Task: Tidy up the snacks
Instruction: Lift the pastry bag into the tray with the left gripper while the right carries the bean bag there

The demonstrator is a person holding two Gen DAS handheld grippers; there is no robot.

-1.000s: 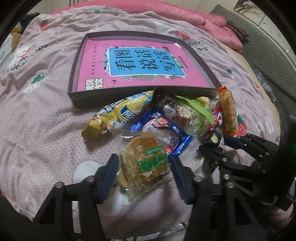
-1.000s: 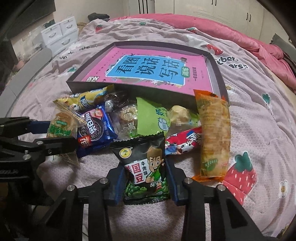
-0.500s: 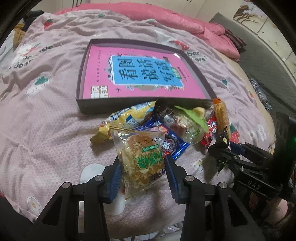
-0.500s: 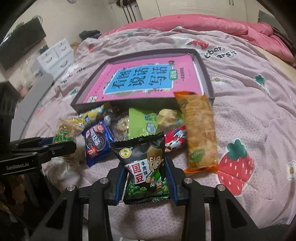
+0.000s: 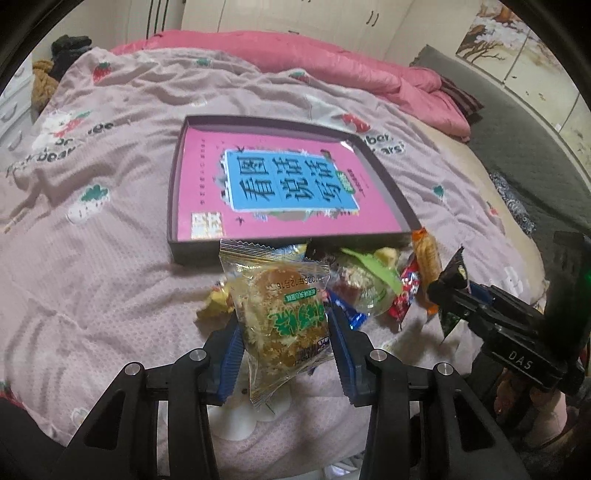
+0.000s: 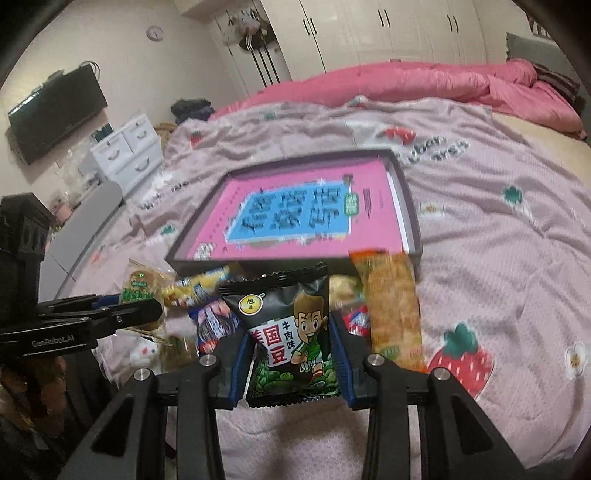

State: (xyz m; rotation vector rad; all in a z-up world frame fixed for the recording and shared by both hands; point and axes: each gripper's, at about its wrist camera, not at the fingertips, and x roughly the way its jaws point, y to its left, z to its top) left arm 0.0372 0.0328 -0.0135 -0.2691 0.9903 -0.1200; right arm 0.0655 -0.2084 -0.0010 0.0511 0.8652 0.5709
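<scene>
My left gripper (image 5: 284, 347) now has the clear-wrapped cake packet (image 5: 284, 317) pinched between its blue pads, jaws partly closed around the wrapper; a second ago those jaws stood wider with the packet lying on the bedspread between them. The packet has since come up off the cloth and hangs tilted in the grip. My right gripper (image 6: 291, 358) holds the black bean snack bag (image 6: 291, 332) just as narrowly as before, and it too has risen clear of the pile.

I read this as both picks being made, so the carry to the box comes next, with nothing yet placed inside.

The remaining snacks (image 5: 373, 284) lie heaped against the near wall of the dark shallow box (image 5: 171, 206), touching it. The long orange packet (image 6: 393, 314) lies at the right end of the heap. Inside the box lies a pink book (image 5: 280, 188) with a blue title panel.

Everything sits on a soft, wrinkled pink bedspread (image 5: 92, 229) printed with strawberries. A pink quilt (image 6: 424, 85) is bunched at the far side. Beyond stand white wardrobes (image 6: 388, 29), a white drawer unit (image 6: 127, 151) and a wall-mounted screen (image 6: 55, 110).
</scene>
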